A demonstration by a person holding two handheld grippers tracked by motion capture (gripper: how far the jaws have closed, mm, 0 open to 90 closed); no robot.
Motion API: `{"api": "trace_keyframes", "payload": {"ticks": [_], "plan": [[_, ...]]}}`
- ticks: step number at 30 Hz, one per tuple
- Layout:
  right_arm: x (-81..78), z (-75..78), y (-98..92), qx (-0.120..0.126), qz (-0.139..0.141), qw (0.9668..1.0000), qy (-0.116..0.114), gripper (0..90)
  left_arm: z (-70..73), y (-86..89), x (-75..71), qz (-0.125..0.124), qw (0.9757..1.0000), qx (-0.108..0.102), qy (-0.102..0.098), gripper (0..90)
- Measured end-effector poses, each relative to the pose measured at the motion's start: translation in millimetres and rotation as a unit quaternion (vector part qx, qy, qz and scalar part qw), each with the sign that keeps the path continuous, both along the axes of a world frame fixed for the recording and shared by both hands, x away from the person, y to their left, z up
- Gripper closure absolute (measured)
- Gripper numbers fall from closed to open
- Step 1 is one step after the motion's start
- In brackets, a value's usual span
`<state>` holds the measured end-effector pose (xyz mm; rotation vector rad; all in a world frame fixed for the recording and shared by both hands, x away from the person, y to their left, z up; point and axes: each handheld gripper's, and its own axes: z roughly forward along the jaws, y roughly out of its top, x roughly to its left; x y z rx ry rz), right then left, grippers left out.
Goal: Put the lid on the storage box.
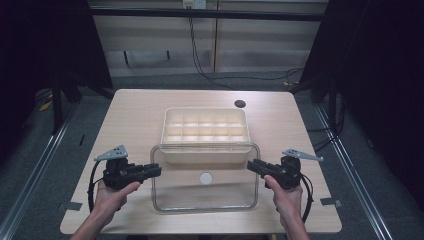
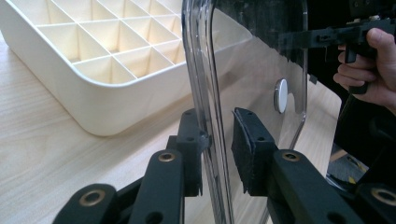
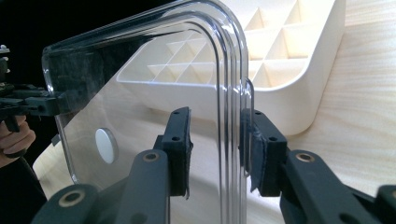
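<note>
So there's a clear plastic lid (image 1: pixel 205 176) sitting at about 6 o'clock on the wooden worktop (image 1: pixel 135 112), its far edge overlapping the near rim of a cream divided tray (image 1: pixel 205 129) that's dead centre. The lid has a small white round button (image 1: pixel 206 178) in the middle.

The left tongs (image 1: pixel 156 170) come in at the lid's 9 o'clock edge. In the left gripper view (image 2: pixel 219 149) the lid's edge (image 2: pixel 205 93) runs between the two black jaws: one touches the rim, the other has a gap, so they're spread, not clamped.

The right tongs (image 1: pixel 253 165) are at the lid's 3 o'clock edge. The right gripper view (image 3: pixel 215 149) has the rim (image 3: pixel 229 93) between the jaws too, one jaw right up against it, the other apart. Also spread.

The tray's compartments look empty. There's a dark round hole (image 1: pixel 240 104) in the worktop at 1 o'clock from the tray.
</note>
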<state>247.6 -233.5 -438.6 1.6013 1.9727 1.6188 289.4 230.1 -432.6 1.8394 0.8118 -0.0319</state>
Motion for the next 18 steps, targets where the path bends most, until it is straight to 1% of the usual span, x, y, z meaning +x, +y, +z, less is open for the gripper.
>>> {"api": "trace_keyframes", "payload": {"ticks": [2, 3, 5, 6, 8, 10, 16, 18], "plan": [[1.8, 1.6, 0.0, 0.001, 0.000, 1.0000, 0.000, 64.3, 2.2, 0.1, 0.9, 0.002, 1.0000, -0.001, -0.002, 73.5], [3.2, 2.5, -0.1, -0.001, 0.001, 1.0000, -0.005, 64.2, 3.2, -0.1, 1.2, 0.004, 1.0000, -0.002, -0.002, 73.5], [4.6, 5.1, 0.1, 0.001, 0.002, 1.0000, -0.007, 63.9, 6.1, 0.0, 2.7, 0.006, 1.0000, -0.004, -0.006, 73.4], [5.0, 6.4, 0.2, 0.000, 0.002, 1.0000, -0.007, 63.9, 8.6, -0.9, 4.7, 0.008, 0.9999, -0.001, -0.012, 73.3], [7.0, 9.4, 0.3, -0.001, 0.002, 0.9999, -0.012, 63.9, 11.0, -1.9, 8.1, 0.012, 0.9998, -0.001, -0.016, 72.5], [10.7, 11.5, -0.4, -0.008, 0.006, 0.9998, -0.016, 63.9, 12.9, -3.1, 9.7, 0.013, 0.9997, 0.003, -0.020, 72.7], [16.8, 23.0, -0.7, -0.017, 0.003, 0.9995, -0.028, 63.8, 19.8, -4.6, 16.2, 0.022, 0.9995, -0.004, -0.022, 72.5], [19.0, 25.8, 0.4, -0.019, 0.000, 0.9993, -0.033, 63.7, 23.6, -4.4, 18.4, 0.028, 0.9992, -0.003, -0.028, 72.4]]}}
